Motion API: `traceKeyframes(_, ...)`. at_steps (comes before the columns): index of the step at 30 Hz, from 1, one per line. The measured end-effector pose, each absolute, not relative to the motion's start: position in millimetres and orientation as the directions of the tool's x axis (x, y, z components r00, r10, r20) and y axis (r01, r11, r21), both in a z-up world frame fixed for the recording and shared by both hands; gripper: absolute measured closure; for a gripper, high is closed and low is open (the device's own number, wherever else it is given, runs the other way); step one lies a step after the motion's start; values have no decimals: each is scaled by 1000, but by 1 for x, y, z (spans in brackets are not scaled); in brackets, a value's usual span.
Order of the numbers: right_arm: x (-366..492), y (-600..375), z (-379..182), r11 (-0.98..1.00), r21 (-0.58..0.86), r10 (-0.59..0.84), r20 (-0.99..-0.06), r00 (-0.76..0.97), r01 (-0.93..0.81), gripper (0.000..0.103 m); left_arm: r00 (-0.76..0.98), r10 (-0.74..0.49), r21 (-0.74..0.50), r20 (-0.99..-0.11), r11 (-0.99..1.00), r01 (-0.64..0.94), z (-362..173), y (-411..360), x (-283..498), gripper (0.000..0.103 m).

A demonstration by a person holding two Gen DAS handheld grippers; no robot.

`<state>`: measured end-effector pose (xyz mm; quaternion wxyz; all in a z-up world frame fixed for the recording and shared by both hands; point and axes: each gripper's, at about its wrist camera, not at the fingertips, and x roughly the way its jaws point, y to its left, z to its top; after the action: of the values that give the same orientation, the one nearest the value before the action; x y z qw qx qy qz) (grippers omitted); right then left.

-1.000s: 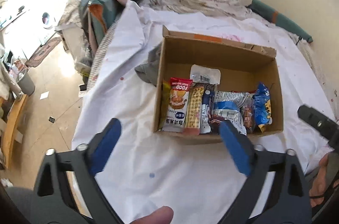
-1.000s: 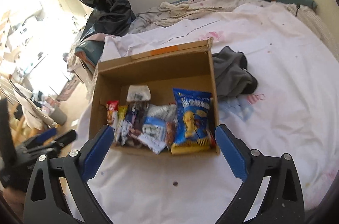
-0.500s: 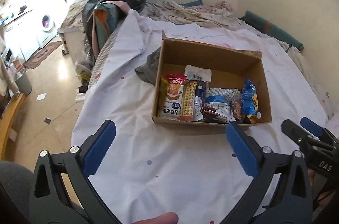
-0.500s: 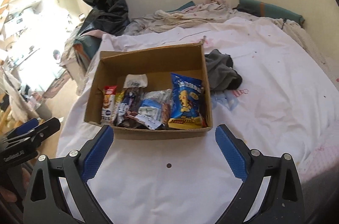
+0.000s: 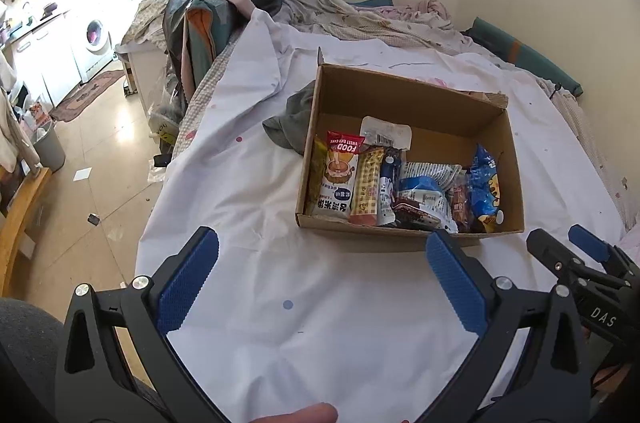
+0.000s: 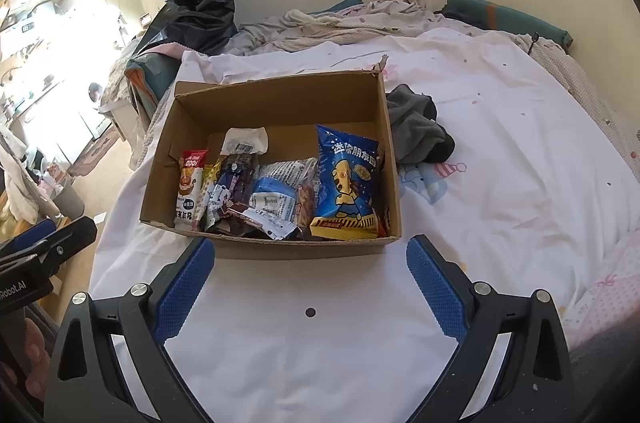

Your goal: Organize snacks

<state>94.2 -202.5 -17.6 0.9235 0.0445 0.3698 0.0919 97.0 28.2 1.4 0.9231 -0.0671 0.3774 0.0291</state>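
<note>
1. The cardboard box (image 5: 412, 95) sits on the bed's white sheet (image 5: 320, 323), and everything else lies around it.
2. The left gripper (image 5: 322, 279) hangs over the sheet on the box's near side, toward its left corner, tilted down at it, blue pads spread wide with nothing between them.
3. The right gripper (image 6: 310, 277) hangs level with it, just short of the box's near wall, fingers likewise splayed and empty.
4. Inside the box, the snacks crowd against the near wall: a red rice cake packet (image 5: 338, 179) at the left end, a blue chip bag (image 6: 347, 183) at the right.
5. A grey cloth (image 6: 418, 131) lies crumpled against one side wall of the box.
</note>
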Motion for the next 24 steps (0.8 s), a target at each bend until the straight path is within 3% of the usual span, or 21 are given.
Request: traceKeyframes(24, 96, -208, -16, 979, 168, 201, -671, 714, -117, 4, 706, 6, -84, -708, 992, -93, 0, 24, 97, 0)
